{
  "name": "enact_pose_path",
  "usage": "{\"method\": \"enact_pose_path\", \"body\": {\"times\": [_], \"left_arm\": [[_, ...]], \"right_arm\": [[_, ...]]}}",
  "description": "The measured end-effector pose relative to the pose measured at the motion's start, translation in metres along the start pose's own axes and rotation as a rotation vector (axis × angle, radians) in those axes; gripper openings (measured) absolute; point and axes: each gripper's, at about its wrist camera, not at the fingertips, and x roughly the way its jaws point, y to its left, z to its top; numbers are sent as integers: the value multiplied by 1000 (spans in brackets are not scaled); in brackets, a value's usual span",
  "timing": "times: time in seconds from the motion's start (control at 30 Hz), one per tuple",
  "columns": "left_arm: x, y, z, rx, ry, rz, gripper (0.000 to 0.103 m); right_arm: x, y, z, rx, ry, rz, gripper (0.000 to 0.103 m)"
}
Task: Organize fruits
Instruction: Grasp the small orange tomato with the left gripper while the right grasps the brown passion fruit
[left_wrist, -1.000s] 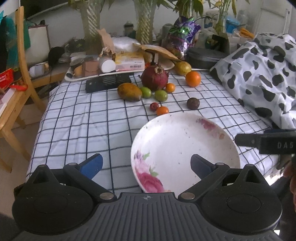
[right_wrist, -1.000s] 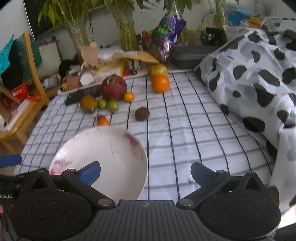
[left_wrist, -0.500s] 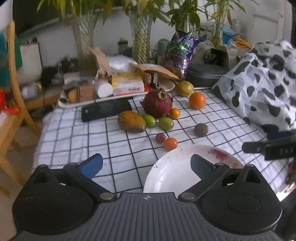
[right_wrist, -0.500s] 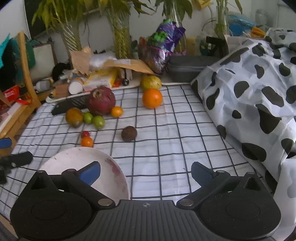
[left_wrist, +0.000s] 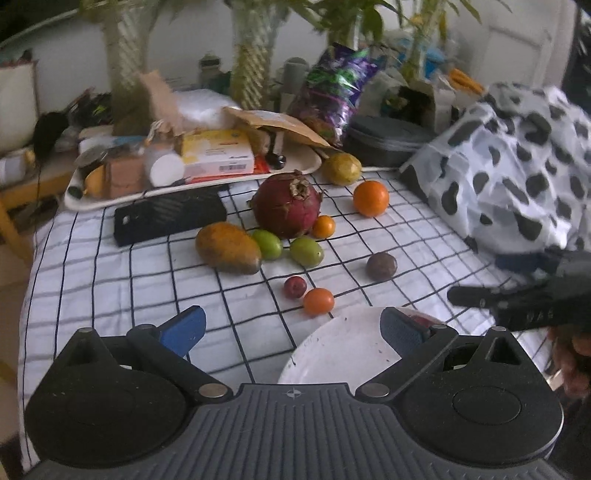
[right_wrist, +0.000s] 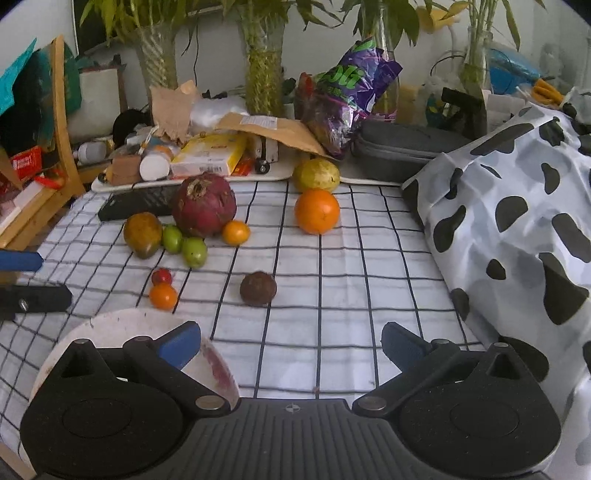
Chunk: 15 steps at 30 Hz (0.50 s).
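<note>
Fruits lie on a checked cloth: a red pomegranate (left_wrist: 288, 205) (right_wrist: 205, 208), a mango (left_wrist: 227, 248), two green fruits (left_wrist: 306, 252), an orange (left_wrist: 371, 198) (right_wrist: 317, 211), a small tangerine (left_wrist: 323, 226), a dark passion fruit (left_wrist: 382, 266) (right_wrist: 258, 288), a small red fruit (left_wrist: 294, 287), an orange tomato (left_wrist: 318, 301) (right_wrist: 163, 295) and a yellow-green fruit (left_wrist: 341, 168). An empty white floral plate (left_wrist: 343, 350) (right_wrist: 122, 326) sits at the near edge. My left gripper (left_wrist: 291, 332) is open above the plate's left side. My right gripper (right_wrist: 291, 345) is open, right of the plate.
A cluttered tray (left_wrist: 192, 168) with boxes, a black flat device (left_wrist: 170, 218), vases and a purple bag (right_wrist: 347, 96) stand at the back. A cow-print cloth (right_wrist: 517, 229) rises on the right. A wooden chair (right_wrist: 55, 147) stands left.
Both grippers have pulled back and tilted up, so the plate slid toward the bottom of each view and the fruits came closer to centre. Both stay open.
</note>
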Motion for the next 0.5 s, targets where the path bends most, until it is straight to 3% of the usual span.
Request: {"method": "enact_pose_path", "body": {"times": [0.07,0.1,0.13,0.27,0.4,0.5], "left_arm": [[8,-1,2,17,15,-4,102],[11,-1,3,21,22,-10,96],[16,-1,5,24,34,-21,83],[33,-2,11,27,78,-54,77],[50,-3,16,24,126,-103,57],[64,-3,20,11,168,-133,55]], "right_arm": [[4,-1,4,-4,-6,-13,103],[7,-2,7,-9,-7,-25,103],[9,-3,9,-9,-6,-32,103],[21,-10,20,20,15,-8,103],[31,-11,28,14,30,3,103],[33,-9,34,-7,23,12,103]]}}
